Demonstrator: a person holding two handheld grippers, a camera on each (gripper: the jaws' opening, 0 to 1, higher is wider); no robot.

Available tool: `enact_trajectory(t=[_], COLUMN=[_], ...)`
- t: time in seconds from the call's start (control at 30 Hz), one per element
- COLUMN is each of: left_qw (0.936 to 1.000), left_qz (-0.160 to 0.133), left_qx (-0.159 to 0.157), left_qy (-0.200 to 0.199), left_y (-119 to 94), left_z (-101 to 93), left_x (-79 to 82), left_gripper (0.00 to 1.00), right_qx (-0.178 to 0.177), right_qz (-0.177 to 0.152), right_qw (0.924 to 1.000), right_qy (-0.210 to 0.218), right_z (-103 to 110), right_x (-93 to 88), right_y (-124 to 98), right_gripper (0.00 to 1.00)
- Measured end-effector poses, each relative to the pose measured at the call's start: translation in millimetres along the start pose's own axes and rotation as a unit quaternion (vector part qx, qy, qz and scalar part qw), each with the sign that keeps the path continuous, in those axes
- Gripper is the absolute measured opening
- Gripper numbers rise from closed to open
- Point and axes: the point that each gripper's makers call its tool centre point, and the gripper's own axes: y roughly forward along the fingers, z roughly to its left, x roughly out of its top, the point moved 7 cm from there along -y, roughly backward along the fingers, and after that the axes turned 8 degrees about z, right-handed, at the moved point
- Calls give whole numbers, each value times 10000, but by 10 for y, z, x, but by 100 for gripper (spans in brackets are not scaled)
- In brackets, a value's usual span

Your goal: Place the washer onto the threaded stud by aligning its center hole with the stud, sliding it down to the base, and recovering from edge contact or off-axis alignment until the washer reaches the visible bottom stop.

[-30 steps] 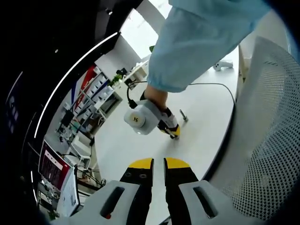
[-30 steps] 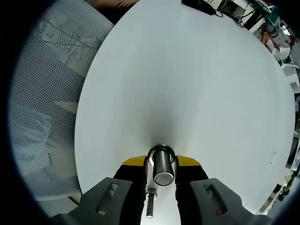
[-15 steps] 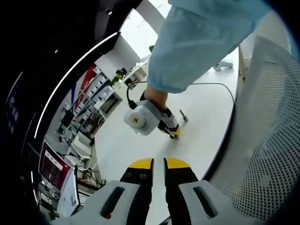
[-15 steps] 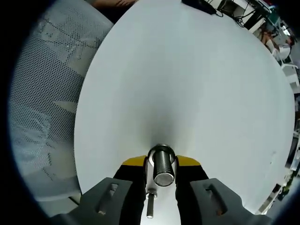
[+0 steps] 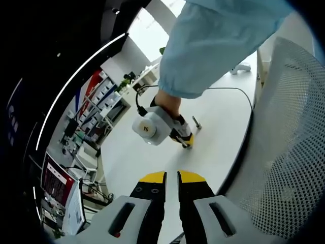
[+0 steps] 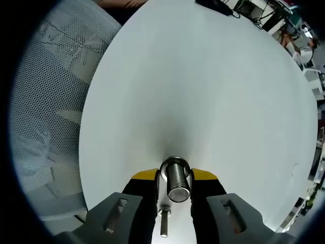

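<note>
In the right gripper view my right gripper [image 6: 175, 178] stands shut on a threaded steel stud [image 6: 177, 184] over the round white table [image 6: 203, 91]. The stud points back toward the camera between the yellow jaw tips. A silver ring [image 6: 175, 163] circles its far end, and I cannot tell whether this is the washer or the stud's base. A thin metal pin [image 6: 163, 223] shows between the jaws nearer the camera. My left gripper [image 5: 171, 177] is shut with nothing in it, off the table's edge. From there I see the right gripper [image 5: 184, 141], held by a hand in a light blue sleeve [image 5: 213, 46], tips down on the table.
A small bolt [image 5: 196, 122] lies on the table just beyond the right gripper. A white mesh chair back [image 5: 289, 152] [image 6: 45, 101] stands at the table's edge. A black cable [image 5: 223, 90] crosses the tabletop. Shelves [image 5: 96, 112] and a screen [image 5: 57, 183] stand further off.
The left gripper view has shifted slightly with the hand. The right gripper and the stud in it have stayed where they were.
</note>
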Motion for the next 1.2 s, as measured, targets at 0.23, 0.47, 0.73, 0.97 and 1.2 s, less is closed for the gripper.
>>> enact_trajectory(t=[0.23,0.47,0.73,0.97,1.2], left_qw=[10000,9993,9972,9974,9989], left_qz=[-10,-20,-279,-351,-360], left_qx=[-70,-261,-465,-398,-101], left_qy=[68,271,506,480,295], left_y=[1,5,-38,-42,-70], left_z=[-26,-102,-183,-170,-83], left_x=[4,12,70,86,78], left_gripper=[6,6,6,6,6], right_qx=[-149,-490,-1017,-1770,-2135], right_qz=[20,-894,-2691,-3830,-4928], right_qw=[9996,9870,9247,8372,6901], right_qy=[232,1243,2493,3480,4851], right_z=[60,201,894,1631,2082], right_x=[-95,-206,-311,-621,-1024], right_y=[-77,-764,-1879,-2306,-2390], right_gripper=[30,30,31,33,34])
